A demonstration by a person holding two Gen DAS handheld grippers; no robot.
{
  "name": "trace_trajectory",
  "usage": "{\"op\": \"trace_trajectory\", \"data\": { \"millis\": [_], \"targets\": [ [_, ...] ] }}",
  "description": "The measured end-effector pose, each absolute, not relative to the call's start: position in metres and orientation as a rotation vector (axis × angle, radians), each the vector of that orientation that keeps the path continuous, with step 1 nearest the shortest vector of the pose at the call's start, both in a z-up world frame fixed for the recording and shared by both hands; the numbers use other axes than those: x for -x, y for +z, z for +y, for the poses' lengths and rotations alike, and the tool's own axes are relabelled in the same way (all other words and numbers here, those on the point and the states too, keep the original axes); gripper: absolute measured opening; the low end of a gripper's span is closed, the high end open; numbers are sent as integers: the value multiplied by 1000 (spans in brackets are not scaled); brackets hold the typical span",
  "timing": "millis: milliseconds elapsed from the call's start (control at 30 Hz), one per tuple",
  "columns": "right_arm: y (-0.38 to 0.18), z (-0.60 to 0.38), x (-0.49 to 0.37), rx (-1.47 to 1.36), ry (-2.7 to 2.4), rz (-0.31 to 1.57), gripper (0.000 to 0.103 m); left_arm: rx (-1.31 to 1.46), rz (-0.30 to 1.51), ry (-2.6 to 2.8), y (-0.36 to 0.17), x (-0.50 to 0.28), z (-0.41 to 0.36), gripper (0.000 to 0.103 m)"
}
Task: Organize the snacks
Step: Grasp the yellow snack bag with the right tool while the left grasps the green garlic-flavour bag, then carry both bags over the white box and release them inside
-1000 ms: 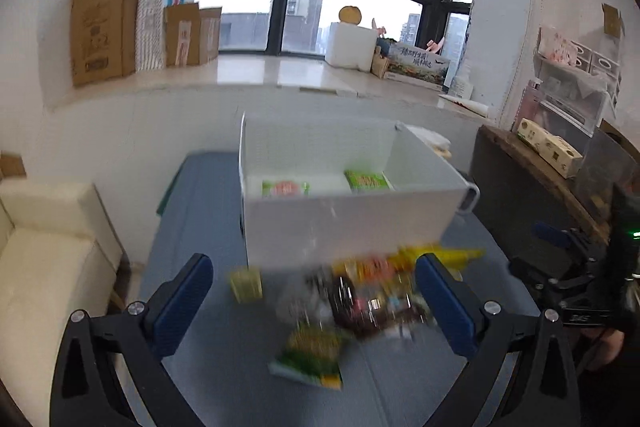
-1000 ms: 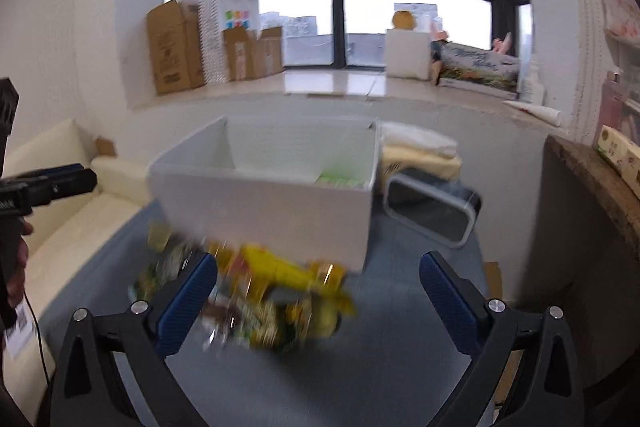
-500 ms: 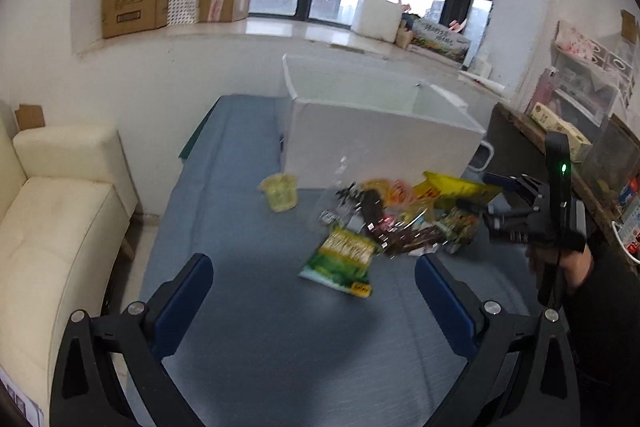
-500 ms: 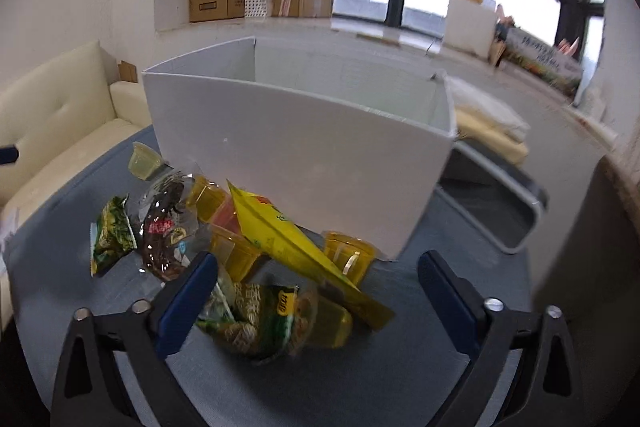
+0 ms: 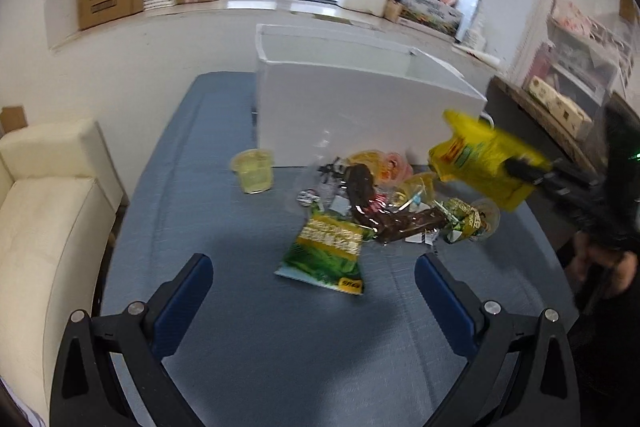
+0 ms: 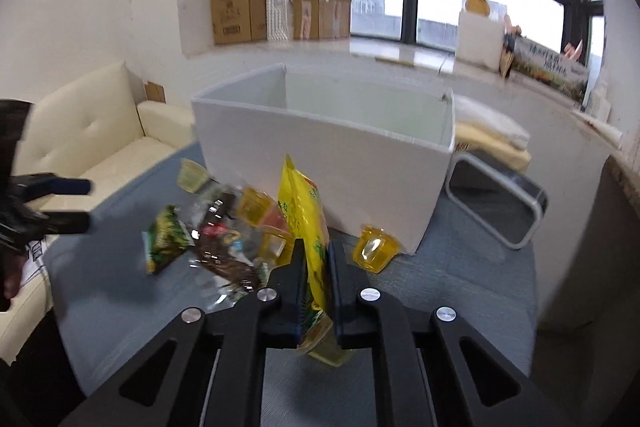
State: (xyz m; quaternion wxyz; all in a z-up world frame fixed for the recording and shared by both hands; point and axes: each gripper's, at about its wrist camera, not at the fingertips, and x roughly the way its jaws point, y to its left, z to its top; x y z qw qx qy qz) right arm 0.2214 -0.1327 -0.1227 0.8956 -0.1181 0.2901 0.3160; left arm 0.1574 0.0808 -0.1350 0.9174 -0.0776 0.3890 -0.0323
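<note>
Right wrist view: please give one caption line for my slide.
Right claw shut on yellow snack bag before the white box.

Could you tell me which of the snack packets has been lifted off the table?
The yellow packet: the right gripper, whose jaws have just closed, pinches it. The green packet and the dark brown packet lie on the table.

The yellow bag (image 6: 305, 223) looks like shiny plastic. The white box (image 6: 320, 163) looks smooth and matt. The blue table cover (image 5: 256, 327) looks like rough cloth.
</note>
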Motion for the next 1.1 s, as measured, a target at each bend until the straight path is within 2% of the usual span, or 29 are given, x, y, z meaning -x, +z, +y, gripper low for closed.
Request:
{"op": "trace_trajectory", "data": {
  "millis": [400,433,467,500,567,800,1100],
  "targets": [
    [-83,-174,-153,90,639,520,9,33,914,-72,-193,-214,61,102],
    [-83,-176,-149,85,636,519,9,45,907,-82,-194,-215,63,100],
    [-83,-178,-146,75,636,522,9,56,903,-96,-194,-215,64,89],
    [-84,-179,-145,67,638,526,9,42,900,-90,-194,-215,63,84],
    [-86,-181,-144,51,637,533,8,-15,893,-79,-194,-217,62,61],
    [-103,-173,-149,48,639,578,4,70,860,-121,-175,-204,77,55],
    [-82,-168,-161,10,661,545,4,108,687,-194,-97,-196,74,54]
  ]
}}
